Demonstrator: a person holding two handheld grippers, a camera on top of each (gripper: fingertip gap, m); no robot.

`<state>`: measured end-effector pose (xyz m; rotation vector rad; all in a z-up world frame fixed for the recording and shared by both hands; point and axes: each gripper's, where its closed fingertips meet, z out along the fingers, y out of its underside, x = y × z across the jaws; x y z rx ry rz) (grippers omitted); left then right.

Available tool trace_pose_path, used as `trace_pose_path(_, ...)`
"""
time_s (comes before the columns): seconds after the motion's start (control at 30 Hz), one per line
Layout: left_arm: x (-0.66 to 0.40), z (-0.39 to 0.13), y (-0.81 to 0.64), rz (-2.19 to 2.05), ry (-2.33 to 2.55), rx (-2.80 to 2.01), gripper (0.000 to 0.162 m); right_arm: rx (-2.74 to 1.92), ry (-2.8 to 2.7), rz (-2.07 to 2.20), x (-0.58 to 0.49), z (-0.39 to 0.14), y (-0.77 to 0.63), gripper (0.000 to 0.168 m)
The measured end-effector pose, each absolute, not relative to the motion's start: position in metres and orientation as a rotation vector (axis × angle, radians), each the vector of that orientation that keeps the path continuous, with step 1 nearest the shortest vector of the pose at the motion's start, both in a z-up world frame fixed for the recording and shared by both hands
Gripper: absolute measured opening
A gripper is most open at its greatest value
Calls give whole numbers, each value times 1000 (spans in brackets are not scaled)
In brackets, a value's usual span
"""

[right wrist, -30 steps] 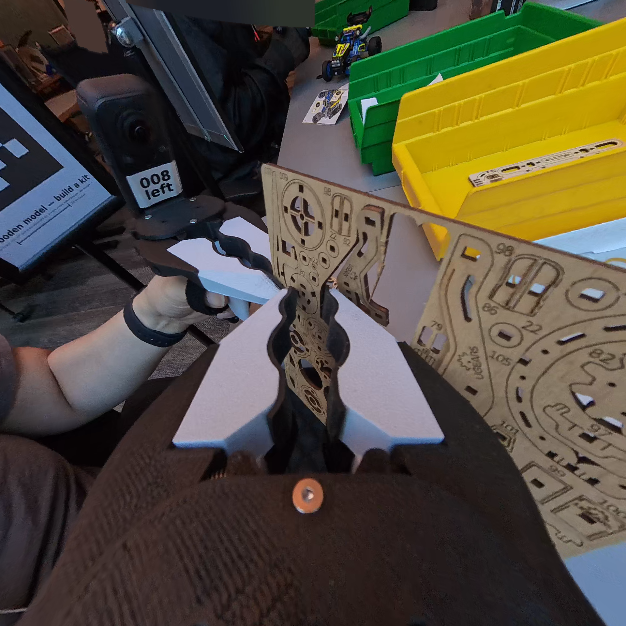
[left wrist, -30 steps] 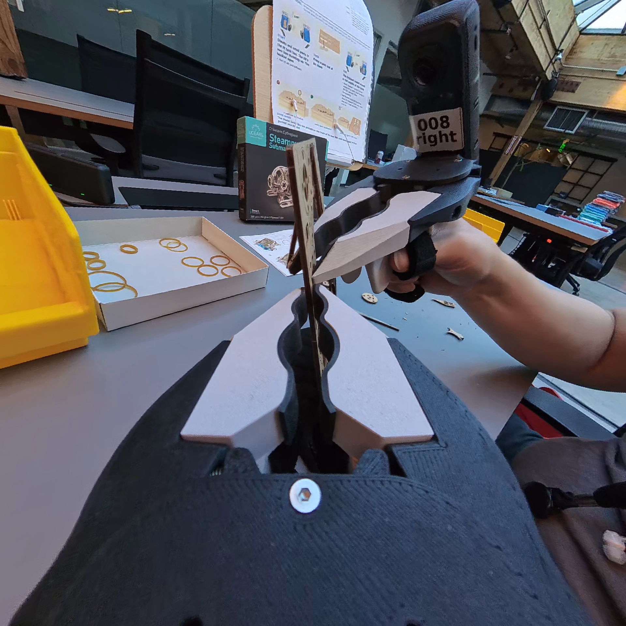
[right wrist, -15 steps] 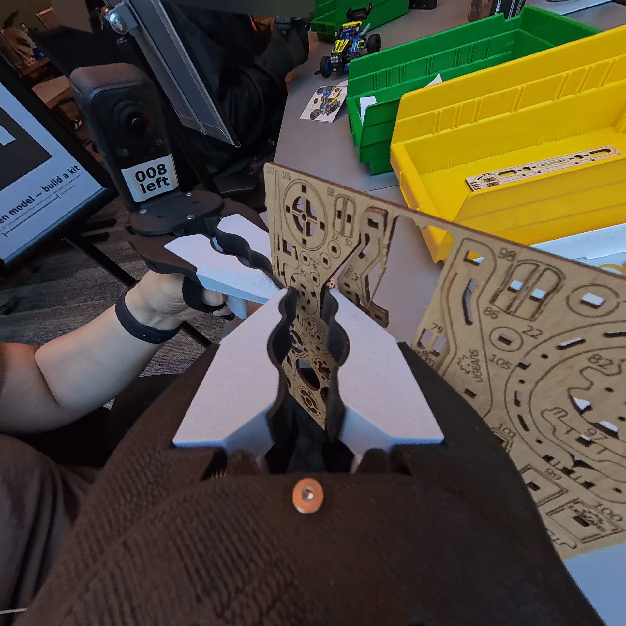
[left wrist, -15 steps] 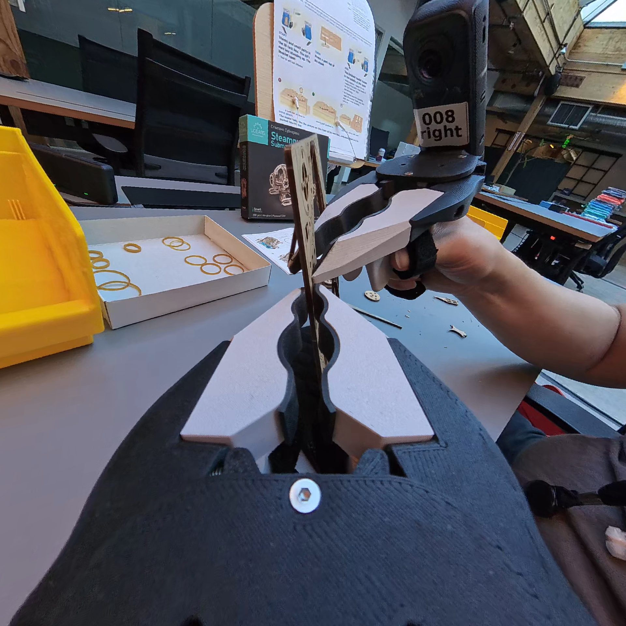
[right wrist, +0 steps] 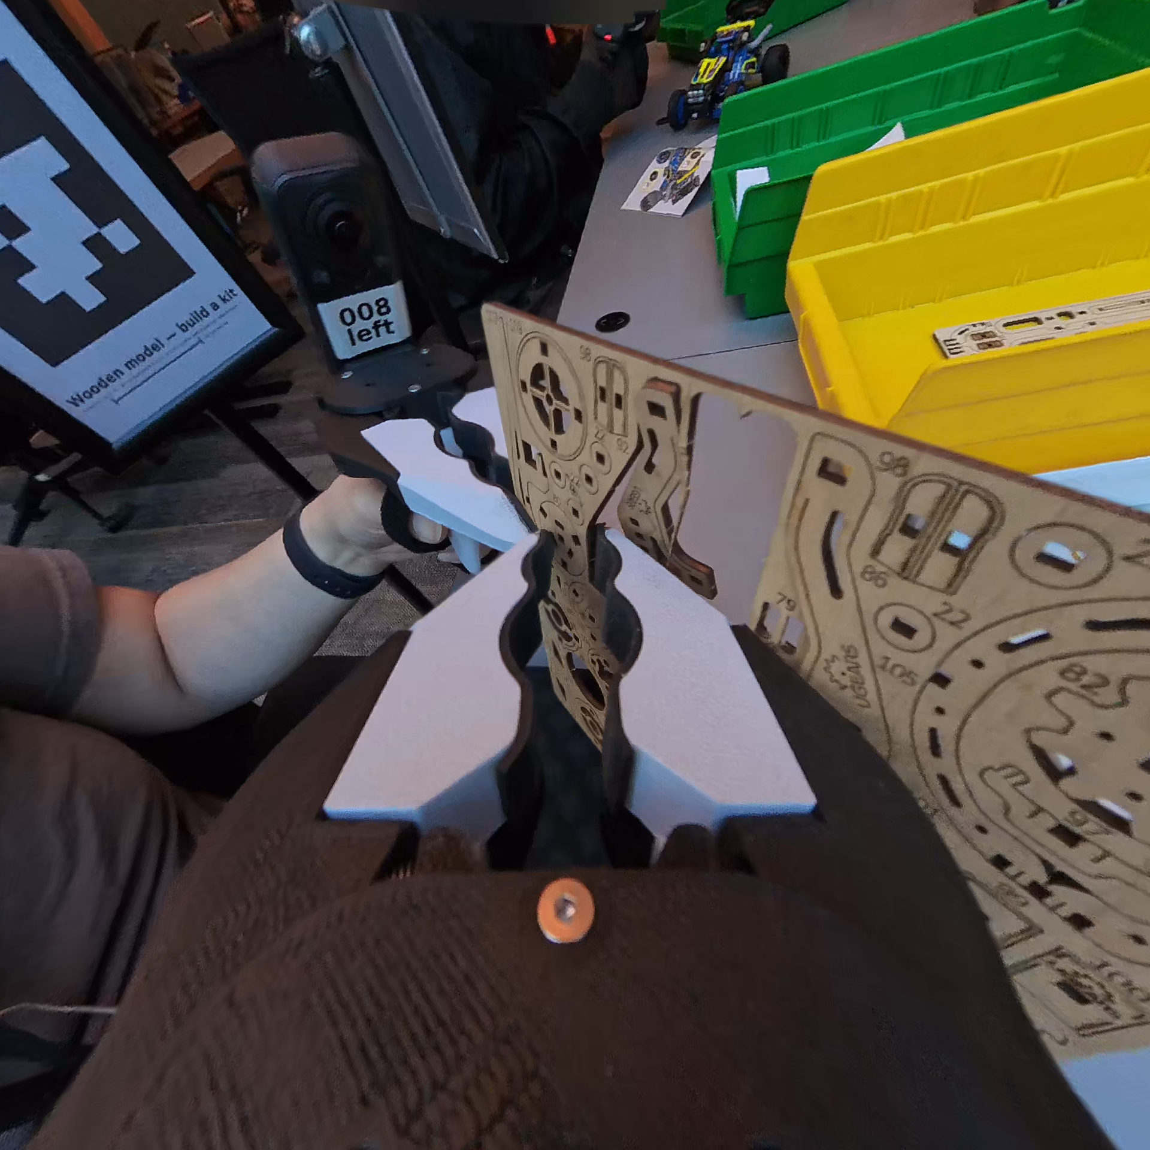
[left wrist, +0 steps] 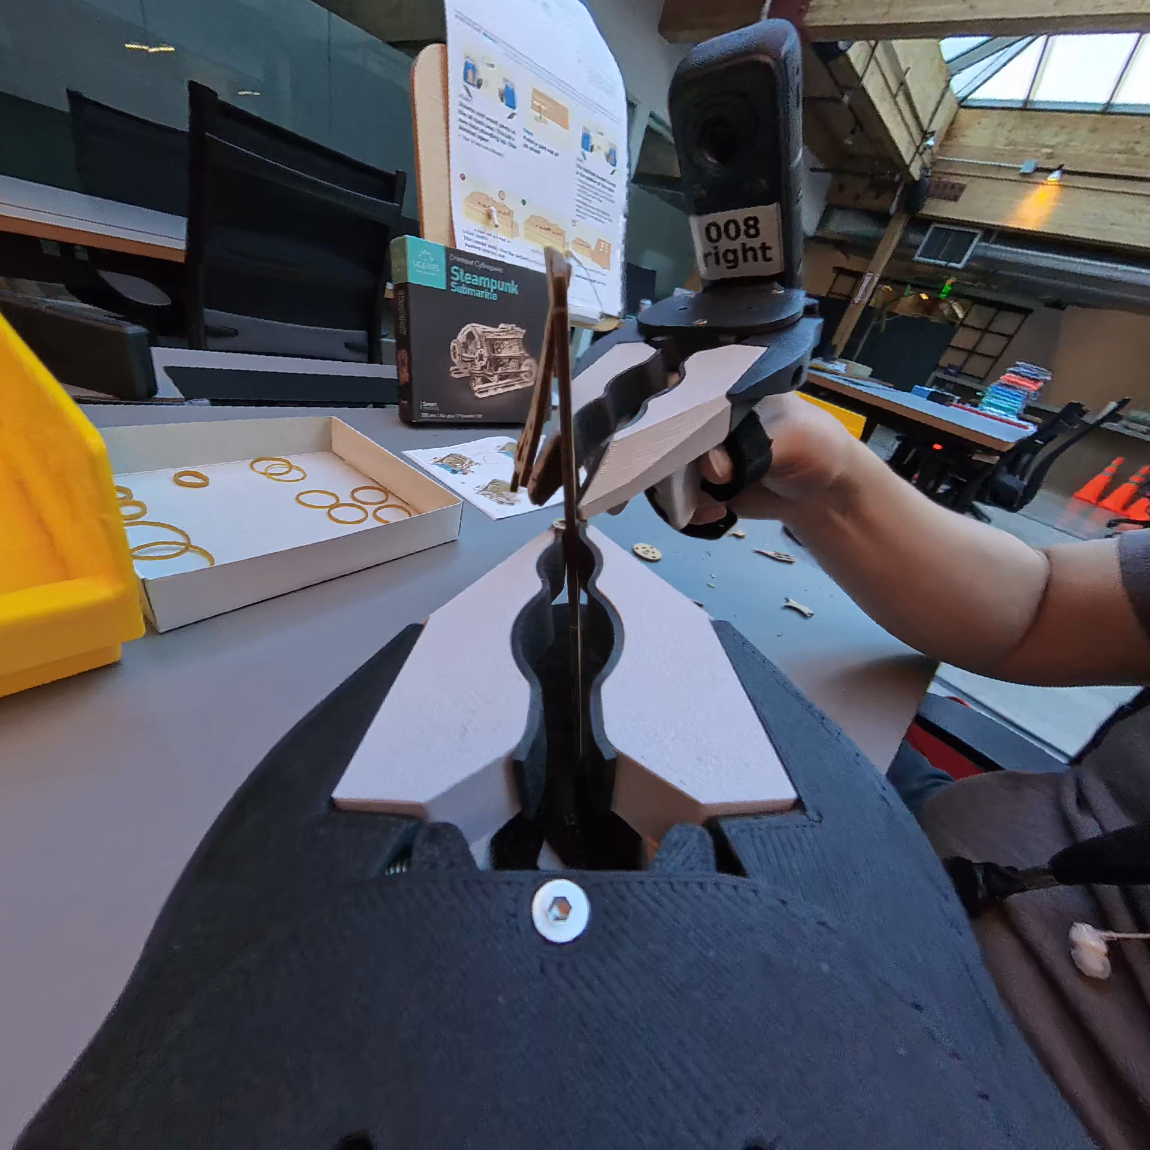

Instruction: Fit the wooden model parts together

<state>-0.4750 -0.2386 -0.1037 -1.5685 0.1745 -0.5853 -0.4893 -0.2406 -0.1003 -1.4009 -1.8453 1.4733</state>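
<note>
A laser-cut wooden parts sheet (right wrist: pixel 933 622) is held upright in the air between both grippers. My right gripper (right wrist: pixel 569 538) is shut on the sheet's narrow left part. My left gripper (left wrist: pixel 565 536) is shut on the same sheet (left wrist: pixel 560 373), which shows edge-on there. In the left wrist view the right gripper (left wrist: pixel 579 479) clamps the sheet just above my left fingertips. In the right wrist view the left gripper (right wrist: pixel 526 523) grips from the far side. A long curved part (right wrist: pixel 666 491) is bent out of the sheet, attached at its top; it also shows in the left wrist view (left wrist: pixel 535 435).
A yellow bin (left wrist: pixel 50 529), a white tray of rubber bands (left wrist: pixel 280 510), the kit box (left wrist: pixel 467 348) and an instruction stand (left wrist: pixel 535 137) sit on the grey table with small wooden bits (left wrist: pixel 647 551). Green bins (right wrist: pixel 871 155) and a yellow bin (right wrist: pixel 995 261) holding a wooden strip (right wrist: pixel 1045 323).
The curved part has swung further out of the sheet's plane. The sheet has turned slightly, now edge-on in the left wrist view. Both grippers keep their hold.
</note>
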Motion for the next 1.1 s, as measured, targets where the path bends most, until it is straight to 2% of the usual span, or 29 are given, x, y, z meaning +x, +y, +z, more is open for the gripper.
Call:
trace_pose_path(0.03, -474, -103, -240, -619, 176, -1569, 0, -1391, -1860, 1460, -489, -100, -241, 12)
trace_pose_path(0.17, -480, -95, -242, -592, 165, -1536, 0, -1391, -1869, 1417, -489, -100, -237, 12)
trace_pose_path(0.4, -485, -80, -250, -557, 195, -1508, 16, -1379, -1871, 1444, -488, -100, -237, 12)
trace_pose_path(0.47, -482, -79, -245, -550, 208, -1522, 14, -1373, -1879, 1434, -488, -100, -238, 12)
trace_pose_path(0.57, -480, -85, -238, -533, 218, -1568, 0, -1363, -1884, 1408, -489, -101, -238, 13)
trace_pose_path(0.73, -482, -85, -235, -562, 189, -1575, 0, -1385, -1840, 1446, -490, -101, -236, 17)
trace_pose_path(1.1, -483, -86, -233, -564, 158, -1571, 0, -1455, -1785, 1510, -492, -101, -234, 14)
